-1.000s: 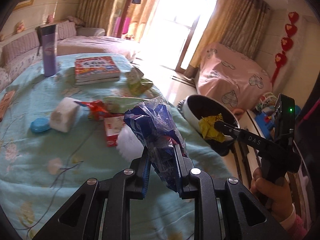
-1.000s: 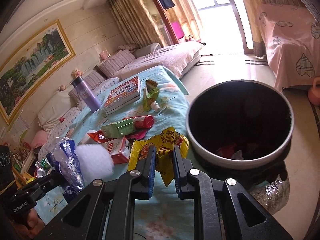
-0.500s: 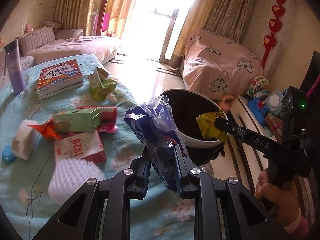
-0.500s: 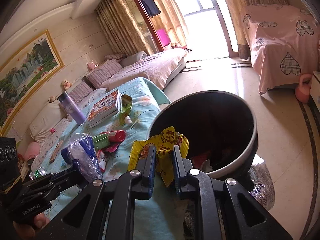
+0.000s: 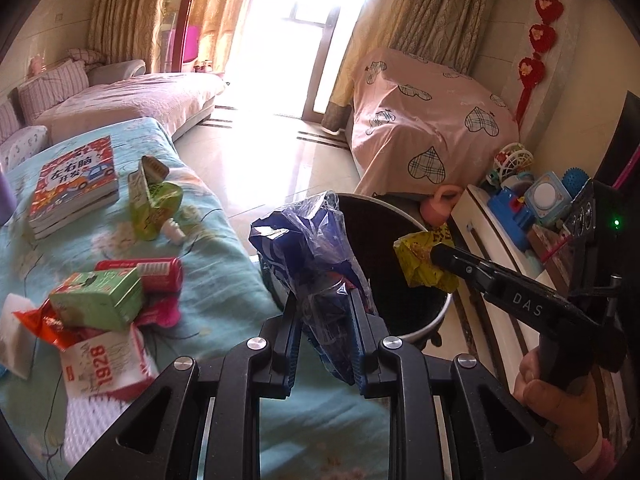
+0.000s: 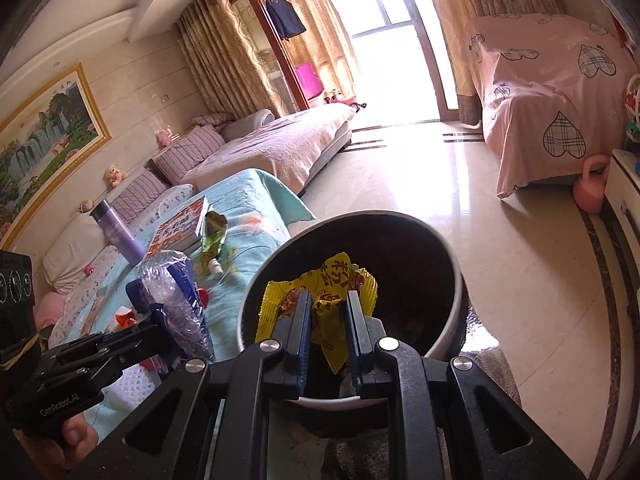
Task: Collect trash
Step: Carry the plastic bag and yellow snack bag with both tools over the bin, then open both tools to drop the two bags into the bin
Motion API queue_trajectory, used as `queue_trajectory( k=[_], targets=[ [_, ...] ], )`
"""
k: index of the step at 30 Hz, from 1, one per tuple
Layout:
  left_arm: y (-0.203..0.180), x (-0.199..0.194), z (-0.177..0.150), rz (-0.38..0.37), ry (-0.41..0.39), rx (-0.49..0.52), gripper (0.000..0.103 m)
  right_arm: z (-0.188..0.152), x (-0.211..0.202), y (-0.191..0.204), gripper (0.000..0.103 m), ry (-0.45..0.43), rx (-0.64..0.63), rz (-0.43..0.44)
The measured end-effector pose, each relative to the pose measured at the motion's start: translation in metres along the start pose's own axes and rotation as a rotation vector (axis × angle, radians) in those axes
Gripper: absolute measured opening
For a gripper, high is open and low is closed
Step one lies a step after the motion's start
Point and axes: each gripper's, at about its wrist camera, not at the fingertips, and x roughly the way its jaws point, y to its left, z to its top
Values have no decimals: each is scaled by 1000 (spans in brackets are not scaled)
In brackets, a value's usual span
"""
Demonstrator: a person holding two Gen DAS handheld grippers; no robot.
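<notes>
Right tongs clamped on yellow wrapper over bin, frame centre. Left tongs clamped on blue bag, short of rim; early release likely drops it on floor.

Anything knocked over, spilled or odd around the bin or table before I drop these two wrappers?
Nothing spilled. The red can lies on its side among loose packaging, and a green pouch sits crumpled near the book. Both are trash left to collect. The trash bin stands upright beside the table.
</notes>
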Motion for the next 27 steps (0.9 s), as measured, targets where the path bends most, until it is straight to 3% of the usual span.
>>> queue_trajectory(
  k=[12,15,16,19,22,24,27],
  targets=[
    [-11,46,23,-7,40,-4,23,8,16,-18,16,25,16,-27],
    [-15,55,27,4,53,-6,29,9,21,-23,20,33,23,-29],
    [-16,56,27,3,55,-6,37,9,23,-24,21,36,26,-28],
    [-18,52,26,19,43,-8,56,8,24,-28,36,43,40,-29],
    [-17,46,20,25,40,-14,57,5,22,-31,50,39,57,-25],
    [-13,40,15,9,43,-22,57,4,20,-32,53,37,67,-22],
    [-6,25,5,9,32,-41,58,2,14,-30,65,28,78,-4]
  ],
)
